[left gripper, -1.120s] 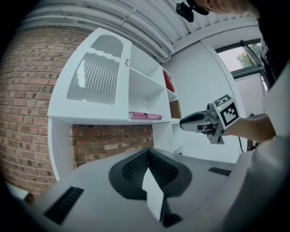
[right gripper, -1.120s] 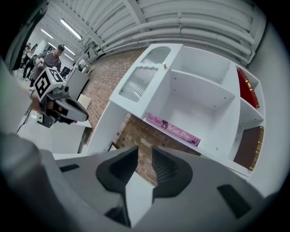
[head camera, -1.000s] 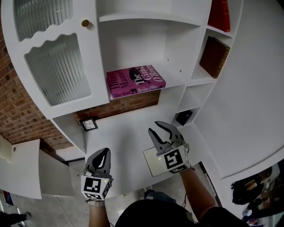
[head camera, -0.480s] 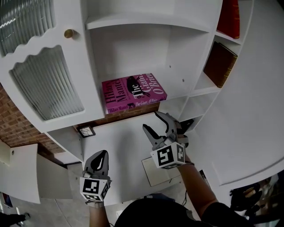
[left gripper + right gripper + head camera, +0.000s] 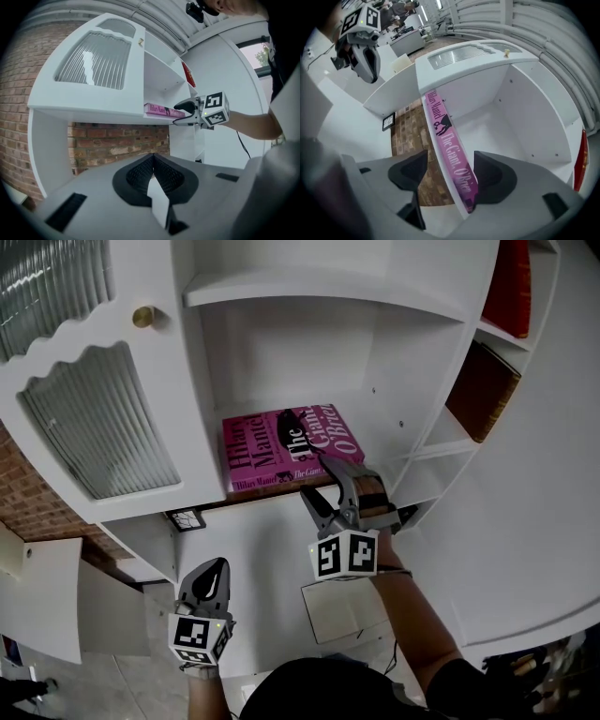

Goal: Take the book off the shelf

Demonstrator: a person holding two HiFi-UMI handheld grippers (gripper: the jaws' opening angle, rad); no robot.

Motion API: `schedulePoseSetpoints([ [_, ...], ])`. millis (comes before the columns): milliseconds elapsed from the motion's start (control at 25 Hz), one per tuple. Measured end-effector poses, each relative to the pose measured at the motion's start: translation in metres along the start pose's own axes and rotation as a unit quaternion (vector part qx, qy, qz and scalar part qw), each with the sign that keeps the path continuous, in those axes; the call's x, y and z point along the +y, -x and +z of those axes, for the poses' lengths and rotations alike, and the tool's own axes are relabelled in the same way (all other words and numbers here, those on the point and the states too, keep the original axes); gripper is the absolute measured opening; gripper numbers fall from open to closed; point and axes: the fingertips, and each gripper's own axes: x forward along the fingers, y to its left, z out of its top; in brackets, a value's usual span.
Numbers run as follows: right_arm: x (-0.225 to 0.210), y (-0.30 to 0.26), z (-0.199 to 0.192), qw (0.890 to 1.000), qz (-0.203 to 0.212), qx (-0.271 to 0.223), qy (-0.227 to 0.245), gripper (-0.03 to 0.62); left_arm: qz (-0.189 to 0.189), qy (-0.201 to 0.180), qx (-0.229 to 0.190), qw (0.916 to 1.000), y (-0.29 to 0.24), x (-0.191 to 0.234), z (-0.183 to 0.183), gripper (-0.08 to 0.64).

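Note:
A magenta book (image 5: pixel 281 442) lies flat on the white shelf (image 5: pixel 380 442), its spine at the front edge. My right gripper (image 5: pixel 321 480) is at that edge, one jaw above the book and one below the shelf board. In the right gripper view the spine (image 5: pixel 449 140) runs between the wide-apart pads (image 5: pixel 492 174), which do not press on it. These jaws have just been opening. My left gripper (image 5: pixel 216 568) hangs low over the white counter, shut and holding nothing. The left gripper view shows the book (image 5: pixel 161 110) and the right gripper (image 5: pixel 180 115) ahead.
A ribbed-glass cabinet door with a brass knob (image 5: pixel 142 316) stands left of the shelf. Side compartments on the right hold a brown book (image 5: pixel 483 390) and a red book (image 5: pixel 511 287). Below are the white counter (image 5: pixel 262 559), a small dark frame (image 5: pixel 185 519) and a pale notebook (image 5: pixel 342 610).
My right gripper has risen from over the counter to the book's front edge, rolled, and opened its jaws around the book and shelf board. The left gripper has barely shifted.

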Motion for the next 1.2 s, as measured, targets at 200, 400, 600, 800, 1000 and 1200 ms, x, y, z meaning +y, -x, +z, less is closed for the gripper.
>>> schedulePoseSetpoints([
  [200, -0.003, -0.021, 0.004, 0.999, -0.003, 0.003, 0.053, 0.298, 0.012, -0.003, 0.005, 0.9999, 0.001, 0.009, -0.001, 0.008],
  [400, 0.000, -0.037, 0.008, 0.996, 0.007, 0.005, 0.092, 0.299, 0.019, -0.006, 0.008, 0.9998, 0.001, 0.014, -0.002, 0.009],
  [600, 0.003, -0.051, 0.012, 0.994, 0.017, 0.011, 0.107, 0.299, 0.025, -0.004, 0.012, 0.9996, 0.003, 0.019, -0.005, 0.008],
  [800, 0.005, -0.062, 0.010, 0.992, 0.018, 0.021, 0.126, 0.299, 0.029, -0.004, 0.012, 0.9995, 0.006, 0.019, -0.007, 0.008],
  [1000, 0.006, -0.068, 0.007, 0.990, 0.023, 0.030, 0.136, 0.299, 0.043, 0.008, 0.011, 0.9990, 0.011, 0.024, -0.010, 0.008],
  [1200, 0.012, -0.069, 0.005, 0.987, 0.024, 0.035, 0.156, 0.299, 0.041, 0.010, 0.015, 0.9990, 0.014, 0.023, -0.014, 0.009],
])
